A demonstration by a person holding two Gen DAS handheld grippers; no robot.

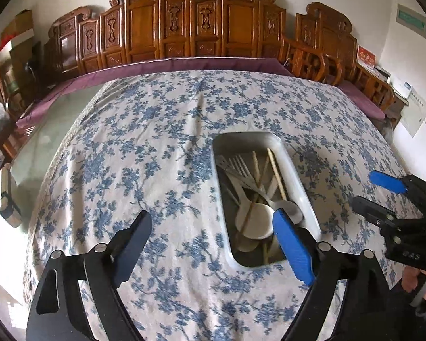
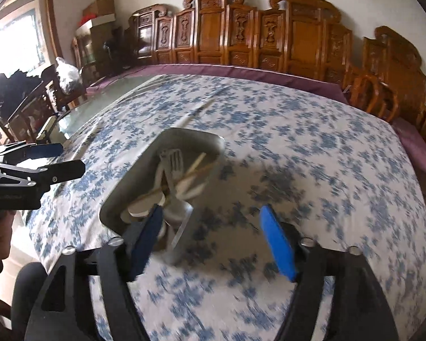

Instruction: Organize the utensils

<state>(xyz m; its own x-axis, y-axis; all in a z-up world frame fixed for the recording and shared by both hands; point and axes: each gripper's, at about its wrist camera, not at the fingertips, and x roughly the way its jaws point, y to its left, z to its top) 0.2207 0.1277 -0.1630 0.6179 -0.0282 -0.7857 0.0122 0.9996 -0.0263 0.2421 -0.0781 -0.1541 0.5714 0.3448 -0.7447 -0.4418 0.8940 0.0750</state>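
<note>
Several utensils lie heaped together in the shallow rectangular metal tray [image 1: 295, 170]: a steel fork [image 1: 238, 164], pale wooden chopsticks [image 1: 277, 173] and white plastic spoons [image 1: 255, 221], crossed over one another rather than sorted by kind. The tray sits on the blue-flowered white tablecloth [image 1: 156, 147], toward the near right part of the table. No utensil shows on the cloth outside the tray, so the scene fits either a jumble waiting to be sorted or pieces already gathered in — the pictures do not settle which.

The left gripper [image 1: 213, 244] hovers with its fingers spread wide and empty, its blue pad over the tray's near end. The right gripper [image 2: 210, 236] is likewise spread and empty, just beside the tray's near right corner; its view is blurred.

Any pick from the heap would do best on a topmost piece, taken at a free handle end, since the crossed chopsticks would drag their neighbours along.

The tray's raised rim limits low sideways approaches. Bare cloth lies wide to the left and beyond — ample room; carved wooden chairs [image 1: 184, 28] stand well apart along the far wall.
</note>
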